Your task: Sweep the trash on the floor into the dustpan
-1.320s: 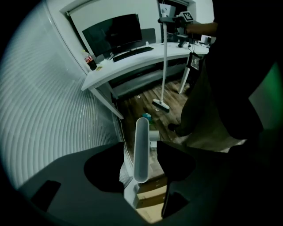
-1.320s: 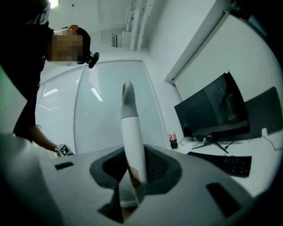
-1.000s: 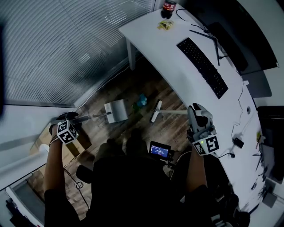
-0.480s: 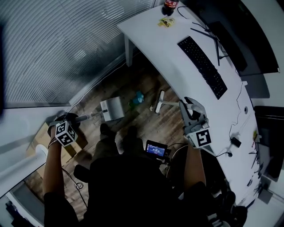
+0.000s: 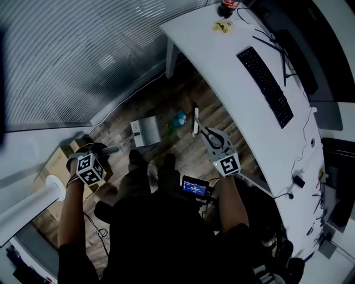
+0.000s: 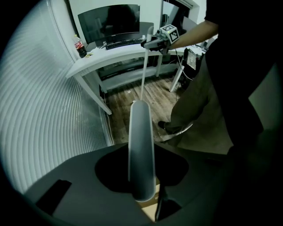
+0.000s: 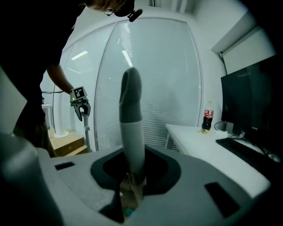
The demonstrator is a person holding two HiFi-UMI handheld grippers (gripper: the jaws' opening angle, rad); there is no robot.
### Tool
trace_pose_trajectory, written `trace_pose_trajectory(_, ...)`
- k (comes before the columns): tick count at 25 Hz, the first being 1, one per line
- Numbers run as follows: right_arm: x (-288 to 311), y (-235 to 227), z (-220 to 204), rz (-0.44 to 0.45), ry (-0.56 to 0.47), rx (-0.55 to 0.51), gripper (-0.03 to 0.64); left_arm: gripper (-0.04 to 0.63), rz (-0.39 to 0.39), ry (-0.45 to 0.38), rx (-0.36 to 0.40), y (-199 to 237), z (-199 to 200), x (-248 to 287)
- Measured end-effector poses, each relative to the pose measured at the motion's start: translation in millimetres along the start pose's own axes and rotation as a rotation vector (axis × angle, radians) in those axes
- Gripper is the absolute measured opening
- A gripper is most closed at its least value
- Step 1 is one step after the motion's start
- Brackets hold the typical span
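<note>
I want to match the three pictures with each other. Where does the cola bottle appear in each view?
Head view: the cola bottle is at the top edge, right of centre, on the far end of the white desk.
Left gripper view: the bottle is at upper left, standing on the desk's left end.
Right gripper view: the bottle is right of centre, at the desk's far end.
Shared landmark: the white desk, in all three views.

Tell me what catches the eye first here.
A person stands on the wood floor with a gripper in each hand: the right gripper clamps a broom handle, while the left gripper is closing its jaws round the dustpan handle. Between the dustpan and broom head lies blue-green trash.
</note>
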State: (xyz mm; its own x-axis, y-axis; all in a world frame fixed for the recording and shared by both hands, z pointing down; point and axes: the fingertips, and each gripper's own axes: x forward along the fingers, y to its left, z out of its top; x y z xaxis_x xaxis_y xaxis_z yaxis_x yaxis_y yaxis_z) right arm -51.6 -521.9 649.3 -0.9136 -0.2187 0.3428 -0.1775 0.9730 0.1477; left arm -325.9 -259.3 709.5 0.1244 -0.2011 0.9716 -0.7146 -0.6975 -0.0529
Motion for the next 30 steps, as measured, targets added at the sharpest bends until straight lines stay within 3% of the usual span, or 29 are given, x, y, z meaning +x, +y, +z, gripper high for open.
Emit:
trace_pose_trajectory(6, 22, -1, 11, -0.062, -0.088, 0.161, 0.083, 0.071, -0.021, -0.023, 0.001, -6, -1, 5)
trace_pose_trajectory(30, 107, 47, 75, -0.041, -0.246, 0.322, 0.092, 0.061, -0.043, -0.100, -0.015, -7, 9, 9)
